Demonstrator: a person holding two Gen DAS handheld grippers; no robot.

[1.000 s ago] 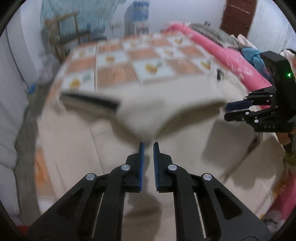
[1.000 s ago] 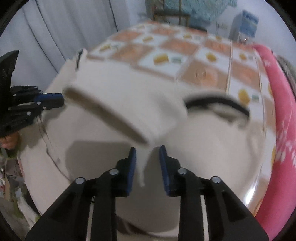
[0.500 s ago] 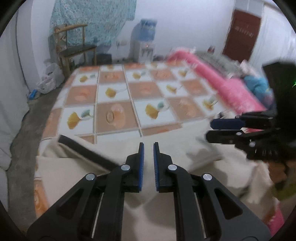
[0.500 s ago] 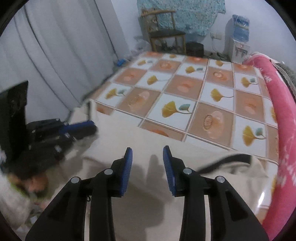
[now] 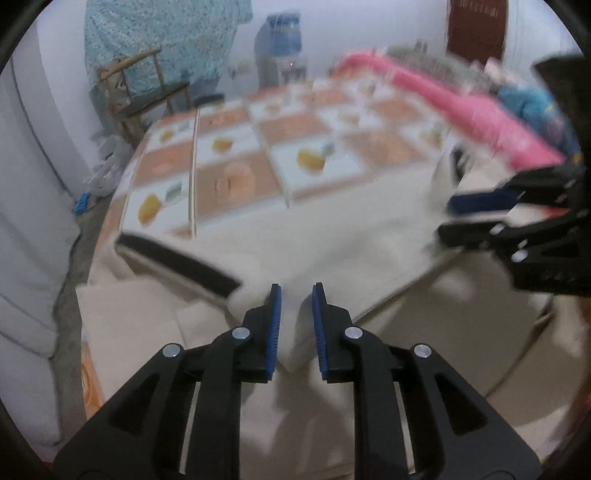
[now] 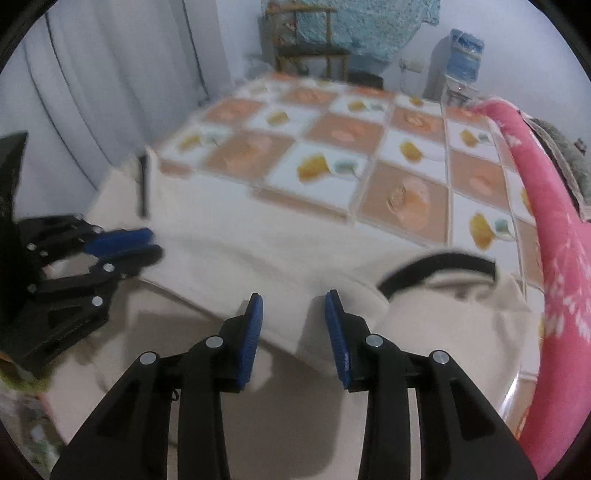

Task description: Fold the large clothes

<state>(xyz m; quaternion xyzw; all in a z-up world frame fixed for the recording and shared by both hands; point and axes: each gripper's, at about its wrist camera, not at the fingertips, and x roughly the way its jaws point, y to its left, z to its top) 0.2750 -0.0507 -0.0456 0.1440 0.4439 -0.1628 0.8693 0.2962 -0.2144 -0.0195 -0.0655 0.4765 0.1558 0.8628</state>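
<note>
A bed fills most of both views, spread with a checked cover [image 5: 280,155] of orange-brown and white squares, the white ones printed with yellow leaves. A rolled pink blanket [image 6: 554,236] runs along one long side of the bed. Beyond the foot of the bed stands a wooden chair [image 5: 147,92] with a blue-green patterned cloth [image 5: 159,33] hanging on the wall behind it, and beside that a water dispenser [image 5: 280,48] with a blue bottle on top. A dark brown door [image 5: 476,29] shows at the far right in the left wrist view. Pale curtains [image 6: 110,81] hang along the other side in the right wrist view.

A large cream garment [image 5: 332,236] with black trim bands lies across the near end of the bed, one part folded over the rest so that a raised folded edge runs between the two grippers. Both views are blurred.

The left gripper [image 5: 296,325] has just been opening; its blue pads stand narrowly apart with a corner of the cream fabric between them, not pressed by either pad. The right gripper [image 6: 294,328] has its fingers somewhat wider apart, over the folded edge, with cloth in the gap and nothing clamped
</note>
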